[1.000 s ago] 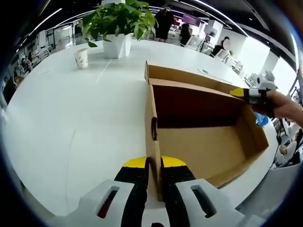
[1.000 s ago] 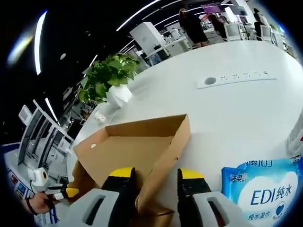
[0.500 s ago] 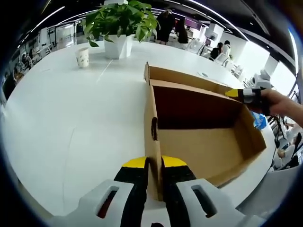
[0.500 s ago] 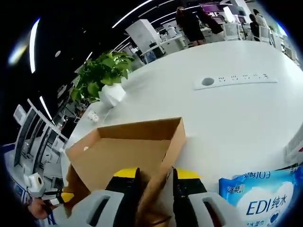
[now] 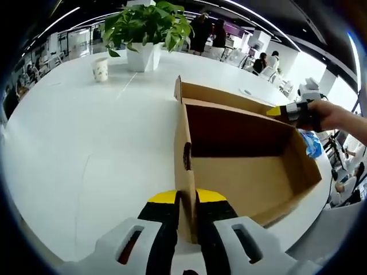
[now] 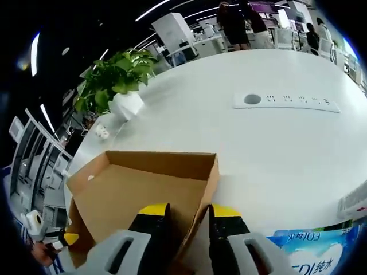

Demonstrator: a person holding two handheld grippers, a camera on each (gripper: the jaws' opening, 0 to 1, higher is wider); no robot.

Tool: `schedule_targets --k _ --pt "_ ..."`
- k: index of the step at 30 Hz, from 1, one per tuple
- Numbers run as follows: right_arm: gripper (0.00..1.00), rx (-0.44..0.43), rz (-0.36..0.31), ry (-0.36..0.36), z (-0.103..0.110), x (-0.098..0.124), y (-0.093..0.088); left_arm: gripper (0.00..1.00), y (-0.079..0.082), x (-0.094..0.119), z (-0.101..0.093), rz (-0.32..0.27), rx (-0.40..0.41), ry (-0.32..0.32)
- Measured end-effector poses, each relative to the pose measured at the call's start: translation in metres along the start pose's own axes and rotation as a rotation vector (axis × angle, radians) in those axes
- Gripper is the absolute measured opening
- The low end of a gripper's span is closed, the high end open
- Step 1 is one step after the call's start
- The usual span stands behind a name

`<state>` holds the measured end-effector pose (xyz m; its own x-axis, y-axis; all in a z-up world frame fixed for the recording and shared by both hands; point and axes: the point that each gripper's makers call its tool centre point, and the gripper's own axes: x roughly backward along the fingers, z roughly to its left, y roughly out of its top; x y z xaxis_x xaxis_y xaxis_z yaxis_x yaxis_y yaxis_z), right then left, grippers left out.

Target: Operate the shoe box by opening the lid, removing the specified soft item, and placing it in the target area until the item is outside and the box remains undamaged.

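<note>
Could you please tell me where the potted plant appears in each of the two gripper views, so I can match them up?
Left gripper view: the potted plant stands at the top, left of centre, on the white table beyond the cardboard box.
Right gripper view: the potted plant is at upper left, beyond the box's far corner.
Shared landmark: the open cardboard box, gripped by both grippers.
</note>
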<state>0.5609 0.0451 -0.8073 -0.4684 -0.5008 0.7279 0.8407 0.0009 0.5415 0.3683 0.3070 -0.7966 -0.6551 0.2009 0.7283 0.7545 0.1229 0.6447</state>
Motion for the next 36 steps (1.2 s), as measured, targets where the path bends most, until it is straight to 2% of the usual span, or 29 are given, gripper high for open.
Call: schedule_targets --k 4,14,18,22,25,28,36 --pt "0.23 0.026 0.050 -0.023 -0.005 -0.008 0.001 0.08 0.000 0.000 0.000 0.000 0.002 0.002" --pt "0.23 0.025 0.099 -0.074 -0.025 -0.026 0.006 0.08 0.000 0.001 0.000 0.002 0.006 -0.006" --pt "0.17 0.043 0.115 -0.083 -0.023 -0.028 0.004 0.08 0.000 0.001 0.000 0.004 0.005 -0.007" --pt "0.16 0.083 0.111 -0.104 -0.022 -0.026 0.006 0.09 0.000 0.001 0.000 0.002 0.009 -0.010" --pt "0.10 0.103 0.102 -0.132 -0.025 -0.019 0.007 0.09 0.000 0.000 0.000 0.003 0.008 -0.011" --pt "0.09 0.138 0.079 -0.124 -0.023 -0.018 0.015 0.09 0.000 0.001 0.000 0.002 0.009 -0.009" --pt "0.06 0.155 0.044 -0.151 -0.020 -0.002 0.019 0.08 -0.001 0.001 0.000 0.009 -0.011 0.006"
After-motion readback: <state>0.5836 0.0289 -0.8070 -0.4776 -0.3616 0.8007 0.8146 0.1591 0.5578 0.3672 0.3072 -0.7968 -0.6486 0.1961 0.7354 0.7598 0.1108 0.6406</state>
